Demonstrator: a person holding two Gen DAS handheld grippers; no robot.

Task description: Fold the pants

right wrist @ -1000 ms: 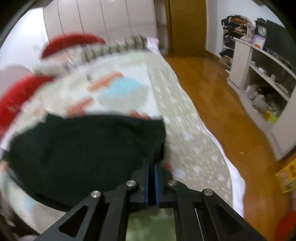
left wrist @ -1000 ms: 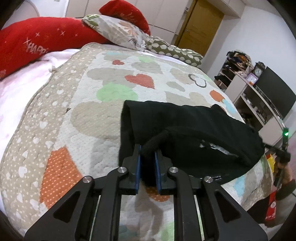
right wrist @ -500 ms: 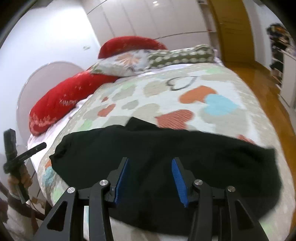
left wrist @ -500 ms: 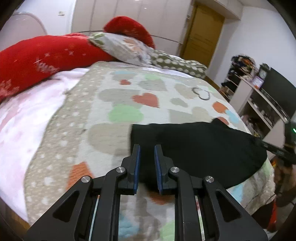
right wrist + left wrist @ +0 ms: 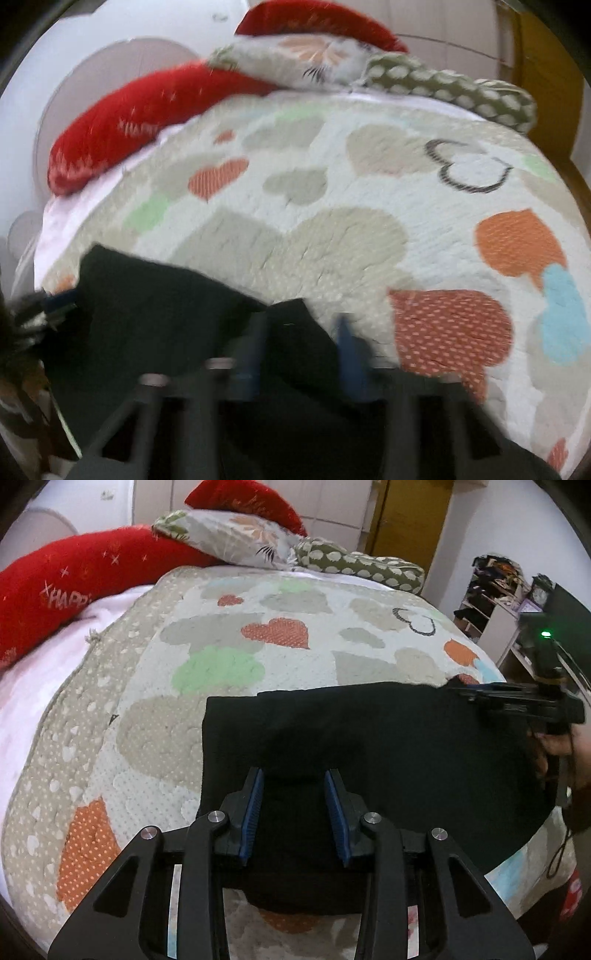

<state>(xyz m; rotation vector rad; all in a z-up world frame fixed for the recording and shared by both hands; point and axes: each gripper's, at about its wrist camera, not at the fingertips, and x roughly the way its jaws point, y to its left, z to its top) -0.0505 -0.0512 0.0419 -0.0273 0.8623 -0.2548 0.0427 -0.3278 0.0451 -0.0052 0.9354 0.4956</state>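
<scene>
The black pants (image 5: 369, 746) lie folded flat on the heart-patterned quilt (image 5: 229, 664) near the bed's front edge. My left gripper (image 5: 294, 801) is open above the pants' near left part, holding nothing. My right gripper shows in the left wrist view (image 5: 476, 694) at the pants' far right corner. In the blurred right wrist view my right gripper (image 5: 301, 343) is open over a pointed corner of the pants (image 5: 295, 325). The left gripper appears at that view's left edge (image 5: 44, 306).
Red pillows (image 5: 66, 579), a floral pillow (image 5: 229, 535) and a green dotted pillow (image 5: 362, 566) lie at the bed's head. Shelves with clutter (image 5: 495, 590) and a dark screen (image 5: 565, 616) stand to the right. A wooden door (image 5: 410, 520) is behind.
Both grippers let go of the pants and opened. The pants dropped flat onto the quilt. The right gripper swung to the pants' far right corner.
</scene>
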